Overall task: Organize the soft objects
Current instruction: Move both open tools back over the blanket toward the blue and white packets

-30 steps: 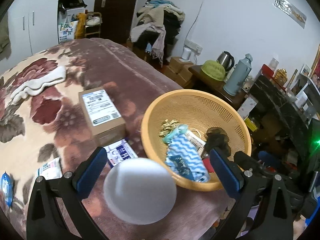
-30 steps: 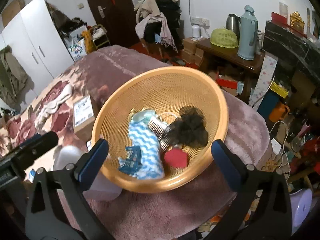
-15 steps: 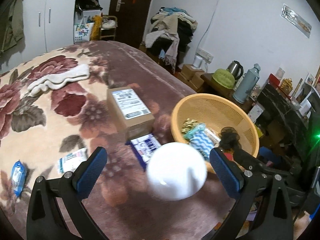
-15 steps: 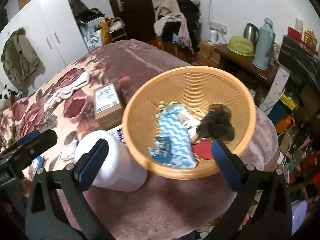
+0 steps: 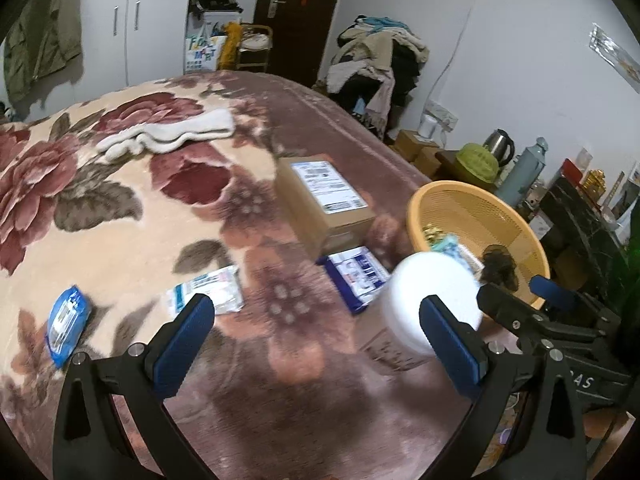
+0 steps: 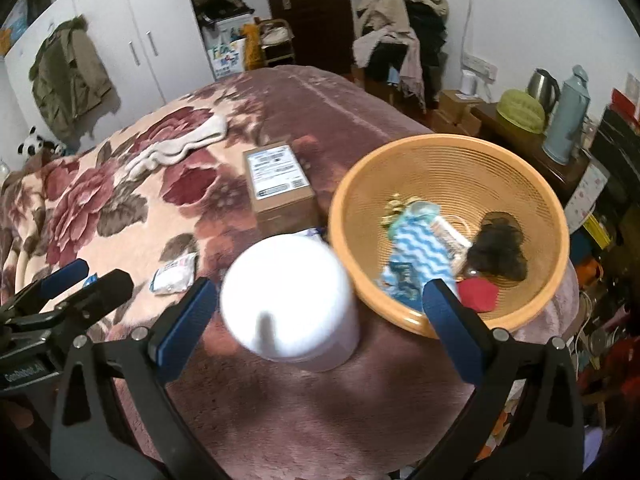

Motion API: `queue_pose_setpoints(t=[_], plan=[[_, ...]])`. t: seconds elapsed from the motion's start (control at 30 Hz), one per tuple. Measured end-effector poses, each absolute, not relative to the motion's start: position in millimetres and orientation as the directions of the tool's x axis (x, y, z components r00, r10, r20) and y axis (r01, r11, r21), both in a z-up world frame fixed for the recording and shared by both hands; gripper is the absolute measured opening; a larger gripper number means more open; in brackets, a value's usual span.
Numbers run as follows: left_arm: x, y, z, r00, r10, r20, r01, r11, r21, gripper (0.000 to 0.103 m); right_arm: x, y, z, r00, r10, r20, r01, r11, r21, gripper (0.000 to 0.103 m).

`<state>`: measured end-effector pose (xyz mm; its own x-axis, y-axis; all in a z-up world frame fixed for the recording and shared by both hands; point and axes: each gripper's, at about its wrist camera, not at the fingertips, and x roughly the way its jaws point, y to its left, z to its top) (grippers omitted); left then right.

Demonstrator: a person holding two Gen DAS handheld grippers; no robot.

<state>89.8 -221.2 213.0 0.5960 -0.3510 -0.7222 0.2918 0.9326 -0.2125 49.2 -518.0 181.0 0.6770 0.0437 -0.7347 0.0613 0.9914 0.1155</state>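
Both grippers hang over a bed covered with a floral blanket (image 5: 120, 216), and each has its jaws spread wide with nothing between them: the left gripper (image 5: 316, 336) points at bare blanket, while the right gripper (image 6: 316, 316) frames a white cylindrical container (image 6: 292, 304) that stands upright on the blanket just left of the orange basket (image 6: 452, 152) (the container sits between the jaws in the picture, but neither blue pad touches it). The basket rests at the right edge of the bed and holds a blue-and-white zigzag cloth (image 6: 420, 256), a dark fuzzy bundle (image 6: 496, 252), a red piece (image 6: 478, 296) and a few small items too blurred to name. In the left wrist view the container (image 5: 428, 304) appears blurred near the right jaw, with the right gripper's black frame just beyond it. A cardboard box (image 5: 324, 200) with a shipping label lies on the blanket left of the basket, and a blue-and-white packet (image 5: 356, 276) lies flat just in front of it. Further left lie a white packet (image 5: 208, 292) and, near the left edge, a blue packet (image 5: 66, 322). A white folded cloth (image 5: 172, 136) lies far back on the blanket, well apart from everything else.
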Motion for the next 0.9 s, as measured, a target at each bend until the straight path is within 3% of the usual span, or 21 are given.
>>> queue_pose_setpoints(t=[0.67, 0.9], plan=[[85.2, -115.6, 166.7, 0.586, -0.263, -0.766, 0.146, 0.965, -0.219, 0.103, 41.0, -413.6, 167.3, 0.675, 0.084, -0.733, -0.081, 0.996, 0.039, 0.103], [75.3, -87.8, 138.6, 0.561, -0.235, -0.794, 0.107, 0.972, -0.211, 0.103, 31.7, -376.1, 136.5, 0.617, 0.130, -0.776, -0.130, 0.990, 0.063, 0.103]])
